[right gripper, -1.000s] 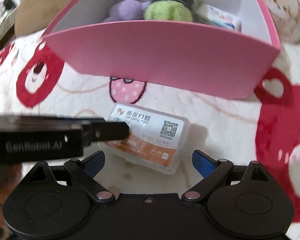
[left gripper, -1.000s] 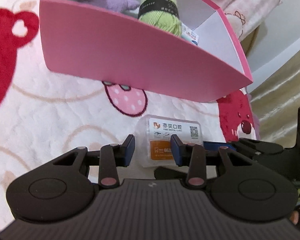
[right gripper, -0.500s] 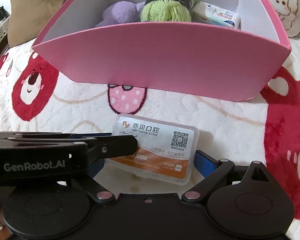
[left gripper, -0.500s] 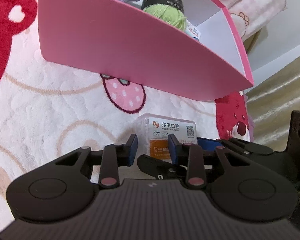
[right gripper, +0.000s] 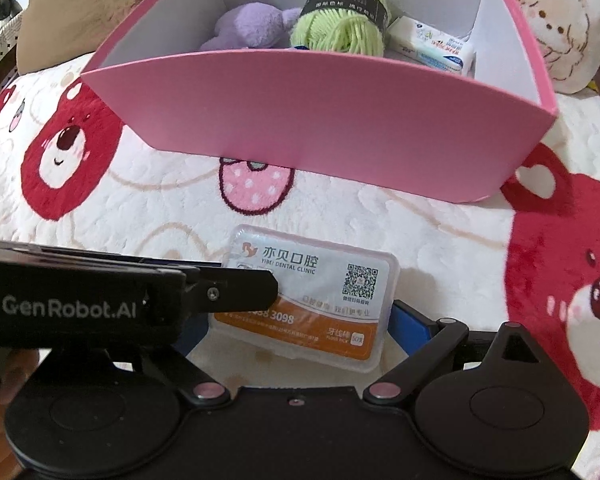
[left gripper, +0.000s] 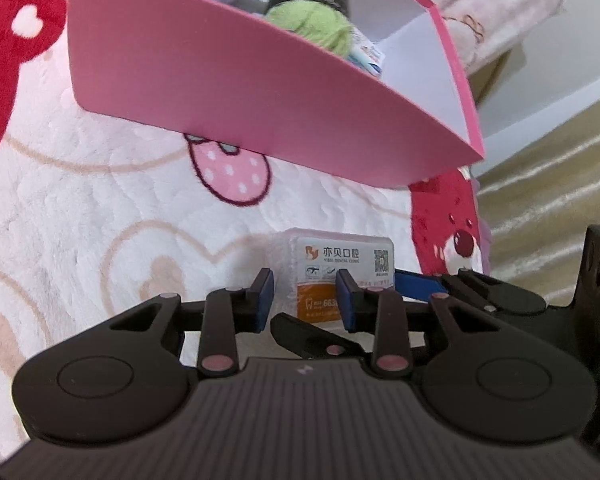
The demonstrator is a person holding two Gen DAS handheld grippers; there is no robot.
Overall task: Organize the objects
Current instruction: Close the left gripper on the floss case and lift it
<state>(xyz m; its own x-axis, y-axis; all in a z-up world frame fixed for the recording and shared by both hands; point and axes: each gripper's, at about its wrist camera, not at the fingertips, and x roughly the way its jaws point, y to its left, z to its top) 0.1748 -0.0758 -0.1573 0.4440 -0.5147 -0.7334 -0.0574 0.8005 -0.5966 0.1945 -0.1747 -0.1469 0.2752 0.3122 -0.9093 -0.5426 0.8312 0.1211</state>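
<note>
- The floss pick box [right gripper: 306, 298], a flat clear case with a white and orange label, is lying on the blanket [right gripper: 160, 208] just near of the pink box [right gripper: 320, 128], its long axis running left to right, label facing up.
- The right hand-held gripper [right gripper: 290, 328] is spreading wide around the case's two short ends; whether its pads are touching is hard to tell.
- The left hand-held gripper [left gripper: 306, 296] is sitting partly spread over the case's left end, its dark finger hiding part of the label.
- The bear-print plush blanket is covering a bed; pillows [right gripper: 556, 28] are lying far right.
- Inside the pink box, green yarn [right gripper: 340, 28], a purple plush [right gripper: 252, 26] and a tissue pack [right gripper: 432, 46] are showing, partly cut off by the wall.
</note>
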